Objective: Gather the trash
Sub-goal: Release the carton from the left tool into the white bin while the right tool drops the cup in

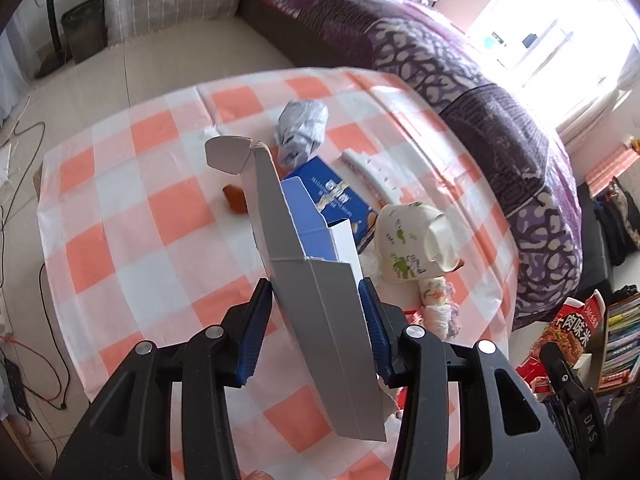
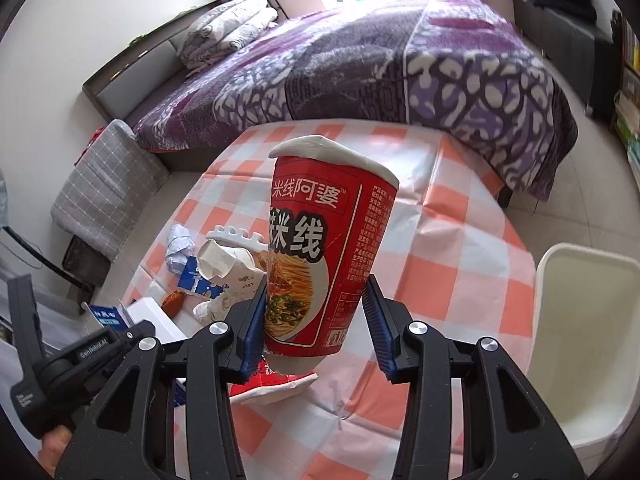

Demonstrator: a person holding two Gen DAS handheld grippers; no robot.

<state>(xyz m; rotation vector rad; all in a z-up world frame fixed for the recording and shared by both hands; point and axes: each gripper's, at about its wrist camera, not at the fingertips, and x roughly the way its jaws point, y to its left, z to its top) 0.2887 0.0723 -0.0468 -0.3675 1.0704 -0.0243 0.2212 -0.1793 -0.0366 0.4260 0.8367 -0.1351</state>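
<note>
My left gripper (image 1: 316, 286) is shut on a flattened cardboard box (image 1: 320, 308), grey inside and blue outside, held up off the checked tablecloth (image 1: 132, 208). My right gripper (image 2: 316, 280) is shut on a red instant-noodle cup (image 2: 324, 248) with a white rim, lifted above the table. Below the left gripper lie a blue carton (image 1: 340, 196), a crushed white paper cup (image 1: 412, 240), a crumpled grey bag (image 1: 302, 128), a small orange wrapper (image 1: 236, 198) and wadded tissue (image 1: 438, 308). A red lid (image 2: 276, 384) lies under the noodle cup.
A white bin (image 2: 588, 340) stands at the table's right side. A bed with a purple blanket (image 2: 380, 60) runs along the far edge. A grey padded stool (image 2: 104, 184) stands at the left, with cables on the floor (image 1: 24, 148). Bookshelves (image 1: 620, 340) stand at the right.
</note>
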